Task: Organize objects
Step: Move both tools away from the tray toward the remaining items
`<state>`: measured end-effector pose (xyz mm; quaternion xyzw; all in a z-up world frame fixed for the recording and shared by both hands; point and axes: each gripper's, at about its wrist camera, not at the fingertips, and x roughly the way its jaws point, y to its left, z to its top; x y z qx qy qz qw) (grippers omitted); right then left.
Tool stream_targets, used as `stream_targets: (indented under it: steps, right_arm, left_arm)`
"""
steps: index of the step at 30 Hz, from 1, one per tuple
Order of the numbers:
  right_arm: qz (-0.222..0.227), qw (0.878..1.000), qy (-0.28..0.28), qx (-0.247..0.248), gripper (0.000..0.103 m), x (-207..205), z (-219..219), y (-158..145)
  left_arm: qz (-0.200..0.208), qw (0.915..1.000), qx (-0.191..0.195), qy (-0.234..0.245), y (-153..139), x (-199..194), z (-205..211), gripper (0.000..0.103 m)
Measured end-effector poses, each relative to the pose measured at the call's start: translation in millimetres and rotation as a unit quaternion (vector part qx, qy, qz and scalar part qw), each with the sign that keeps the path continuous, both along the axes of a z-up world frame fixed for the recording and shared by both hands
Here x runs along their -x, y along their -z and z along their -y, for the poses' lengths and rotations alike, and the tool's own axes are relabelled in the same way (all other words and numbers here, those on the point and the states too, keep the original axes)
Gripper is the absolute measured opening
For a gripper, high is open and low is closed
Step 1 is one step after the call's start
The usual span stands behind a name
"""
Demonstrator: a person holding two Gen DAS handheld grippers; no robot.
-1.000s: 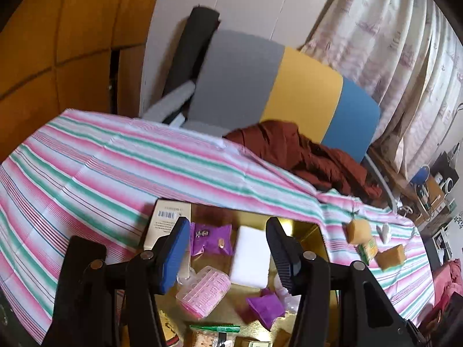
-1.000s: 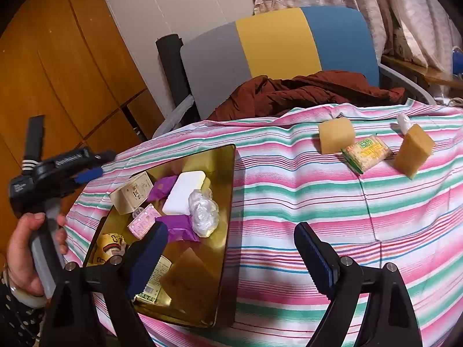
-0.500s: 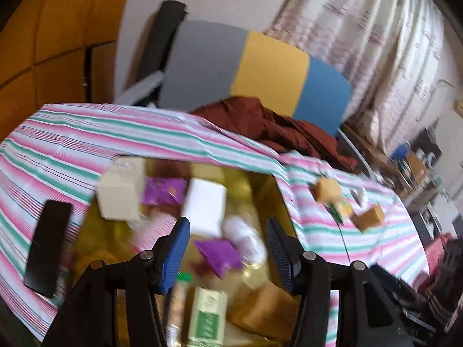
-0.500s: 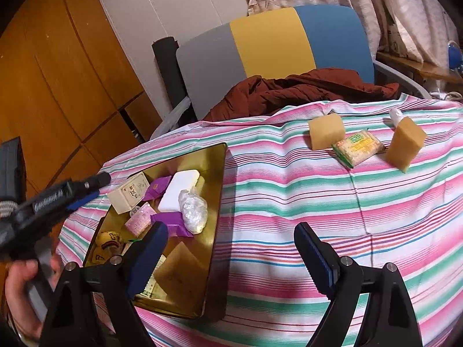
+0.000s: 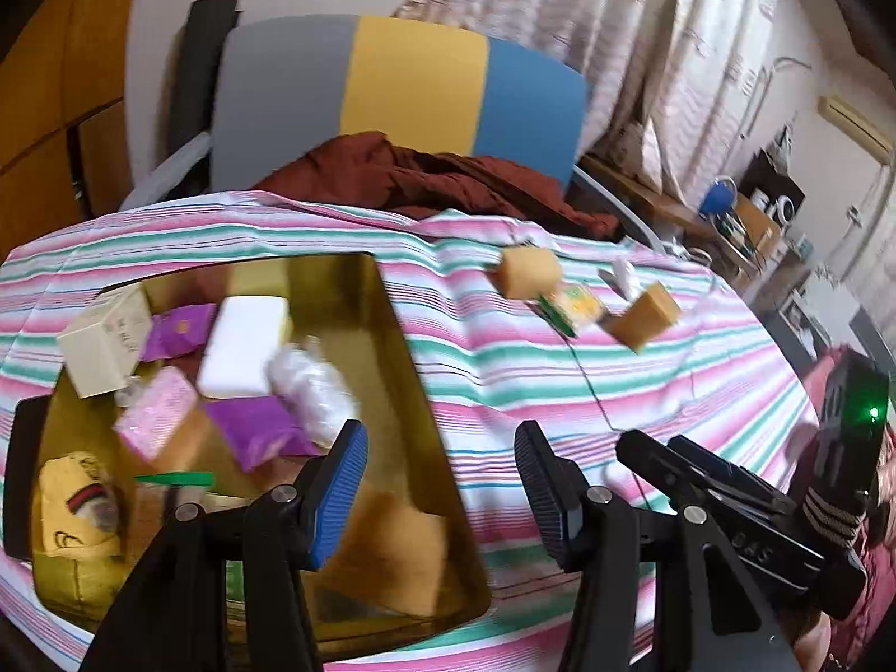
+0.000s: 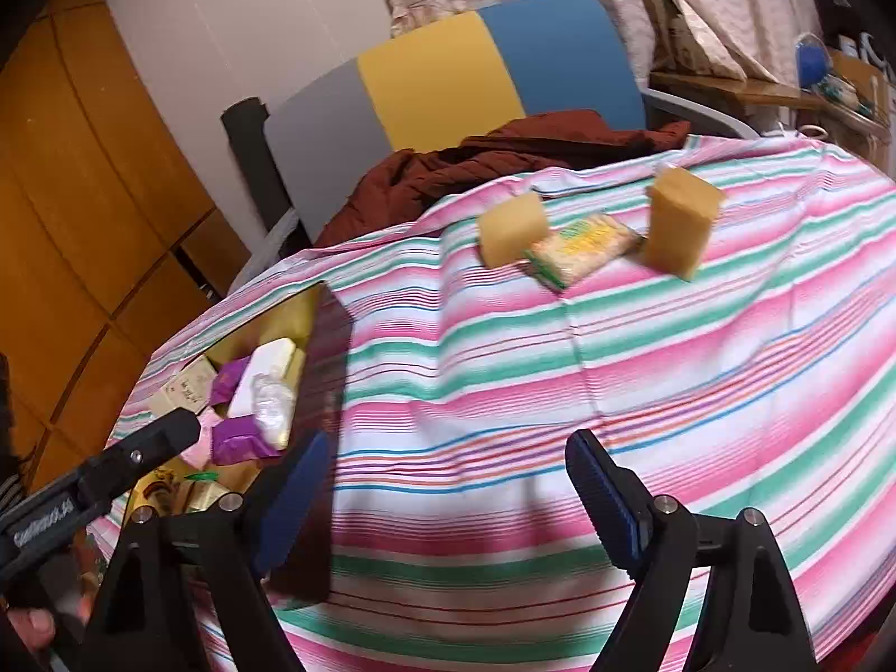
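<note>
A chair (image 5: pixel 409 84) with grey, yellow and blue back panels stood behind the table, a rust-red garment (image 5: pixel 425 179) heaped on its seat. Pale patterned curtains (image 5: pixel 616 28) hung beyond, wooden cabinet doors (image 6: pixel 73 196) at left. A blue mug (image 5: pixel 719 196) sat on a cluttered side desk (image 5: pixel 672 207).

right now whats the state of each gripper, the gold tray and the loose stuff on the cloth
left gripper: open, empty, above the tray's right edge
right gripper: closing, nothing between its jaws, over bare cloth
gold tray: lidless, crowded with small items
left sponge block: on the cloth, outside the tray
snack packet: lying flat between the two blocks
right sponge block: standing upright on the cloth
</note>
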<state>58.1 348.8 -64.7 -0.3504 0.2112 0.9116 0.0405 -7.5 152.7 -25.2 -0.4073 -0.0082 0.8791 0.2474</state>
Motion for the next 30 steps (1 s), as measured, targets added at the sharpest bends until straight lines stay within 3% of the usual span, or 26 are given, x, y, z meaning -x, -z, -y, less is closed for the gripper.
stream_targets:
  steps: [6, 14, 19, 23, 27, 30]
  right_arm:
    - [0.006, 0.999, 0.041, 0.001, 0.076, -4, -33, 9]
    - [-0.013, 0.996, 0.088, -0.002, 0.053, 12, -89, 8]
    - [-0.030, 0.993, 0.112, -0.026, 0.053, 56, -131, -16]
    - [-0.012, 0.991, 0.124, -0.041, 0.053, 99, -160, -27]
    - [0.028, 0.990, 0.124, -0.063, 0.053, 131, -183, -17]
    - [0.043, 0.991, 0.111, -0.055, 0.051, 119, -187, -2]
  left_arm:
    - [0.014, 0.9995, 0.008, 0.027, 5, -8, -33, 0.055]
    - [0.025, 0.9976, 0.024, 0.060, 13, -17, -72, 0.055]
    - [0.040, 0.9963, 0.041, 0.065, 23, -18, -83, 0.055]
    - [0.042, 0.9953, 0.051, 0.070, 26, -23, -87, 0.055]
    - [0.041, 0.9947, 0.057, 0.075, 26, -23, -93, 0.055]
    - [0.041, 0.9943, 0.060, 0.078, 27, -21, -97, 0.055]
